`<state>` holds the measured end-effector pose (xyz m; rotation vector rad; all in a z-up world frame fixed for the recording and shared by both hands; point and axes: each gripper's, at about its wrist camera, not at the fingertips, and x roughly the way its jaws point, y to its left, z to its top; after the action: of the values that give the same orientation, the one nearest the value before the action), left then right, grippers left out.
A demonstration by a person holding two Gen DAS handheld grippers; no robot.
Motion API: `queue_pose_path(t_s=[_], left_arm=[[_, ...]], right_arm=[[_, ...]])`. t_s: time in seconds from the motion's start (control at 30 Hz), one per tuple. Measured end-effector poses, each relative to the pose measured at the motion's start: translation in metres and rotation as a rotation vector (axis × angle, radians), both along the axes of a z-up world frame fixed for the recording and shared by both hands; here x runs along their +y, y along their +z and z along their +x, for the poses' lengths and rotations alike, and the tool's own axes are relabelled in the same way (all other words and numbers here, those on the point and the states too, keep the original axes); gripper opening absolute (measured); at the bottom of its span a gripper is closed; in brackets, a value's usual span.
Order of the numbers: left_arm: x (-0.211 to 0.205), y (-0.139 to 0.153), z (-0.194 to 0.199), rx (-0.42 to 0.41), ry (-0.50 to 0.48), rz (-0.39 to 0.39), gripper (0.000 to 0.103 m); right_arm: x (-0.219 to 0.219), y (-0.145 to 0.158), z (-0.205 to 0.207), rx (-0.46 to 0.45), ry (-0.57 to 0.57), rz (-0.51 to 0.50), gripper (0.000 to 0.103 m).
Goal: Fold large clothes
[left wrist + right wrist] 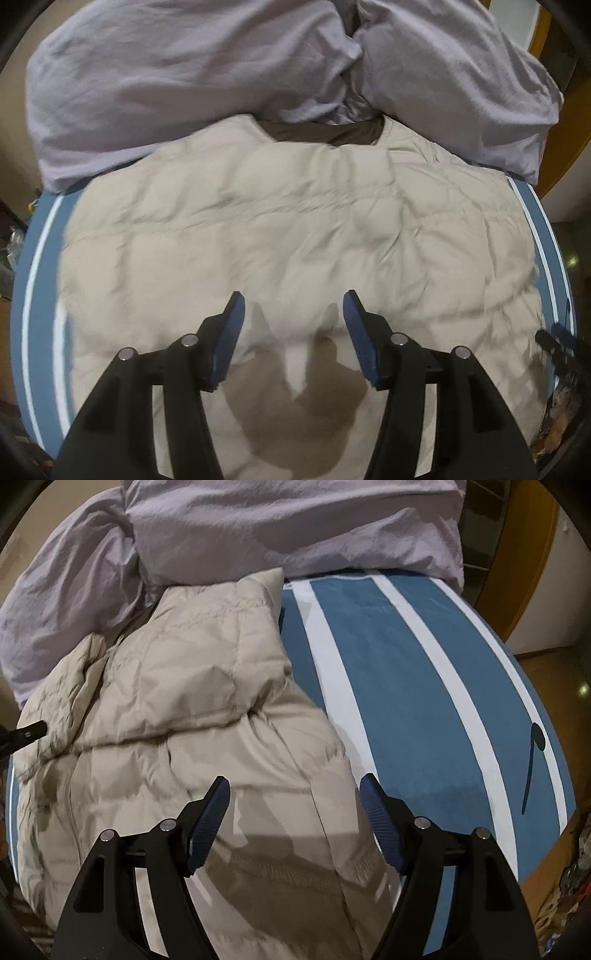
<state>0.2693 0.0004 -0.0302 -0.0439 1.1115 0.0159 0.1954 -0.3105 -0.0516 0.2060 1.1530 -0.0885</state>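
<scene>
A beige quilted puffer jacket (295, 221) lies spread on a blue bed sheet with white stripes (40, 258). Its dark brown collar lining (325, 133) shows at the far end. My left gripper (293, 299) hangs open over the jacket's near middle and throws a shadow on it; nothing is between its blue pads (232, 332). In the right wrist view the jacket (184, 720) is bunched and partly folded over itself. My right gripper (294, 781) stands open above the jacket's right edge, with one finger over the fabric and the other over the striped sheet (406, 701).
Crumpled lilac bedding (184, 74) is piled along the far side of the bed (295, 524). A wooden door frame (528, 572) and floor lie to the right. A black part (22, 736) pokes in at the left edge of the right wrist view.
</scene>
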Motion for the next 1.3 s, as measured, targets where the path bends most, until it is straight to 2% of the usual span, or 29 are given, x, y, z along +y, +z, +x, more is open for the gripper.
queue_pose_path(t_s=[0.17, 0.37, 0.43, 0.57, 0.77, 0.97, 1.07, 1.13, 1.3], left_arm=[[0.056, 0.014, -0.054, 0.009, 0.059, 0.007, 0.063], [0.132, -0.002, -0.137, 0.070, 0.208, -0.008, 0.063], [0.149, -0.007, -0.154, 0.085, 0.250, -0.022, 0.063], [0.176, -0.018, -0.183, 0.114, 0.316, -0.052, 0.063], [0.189, -0.031, -0.198, 0.127, 0.343, -0.113, 0.067], [0.191, -0.047, -0.194, 0.143, 0.355, -0.181, 0.067], [0.188, -0.049, -0.194, 0.137, 0.347, -0.192, 0.061], [0.187, -0.048, -0.194, 0.136, 0.340, -0.204, 0.050], [0.180, -0.045, -0.190, 0.131, 0.335, -0.201, 0.042]], right_arm=[[-0.008, -0.004, -0.024, 0.072, 0.054, 0.043, 0.075], [-0.029, -0.011, -0.057, 0.154, 0.054, 0.133, 0.078], [-0.035, -0.014, -0.062, 0.173, 0.051, 0.193, 0.078], [-0.035, -0.023, -0.069, 0.211, 0.059, 0.244, 0.078], [-0.030, -0.030, -0.070, 0.229, 0.080, 0.295, 0.078], [-0.029, -0.035, -0.071, 0.227, 0.082, 0.314, 0.078], [-0.030, -0.035, -0.076, 0.220, 0.095, 0.308, 0.079], [-0.029, -0.035, -0.077, 0.219, 0.105, 0.308, 0.078], [-0.031, -0.034, -0.086, 0.213, 0.114, 0.334, 0.071]])
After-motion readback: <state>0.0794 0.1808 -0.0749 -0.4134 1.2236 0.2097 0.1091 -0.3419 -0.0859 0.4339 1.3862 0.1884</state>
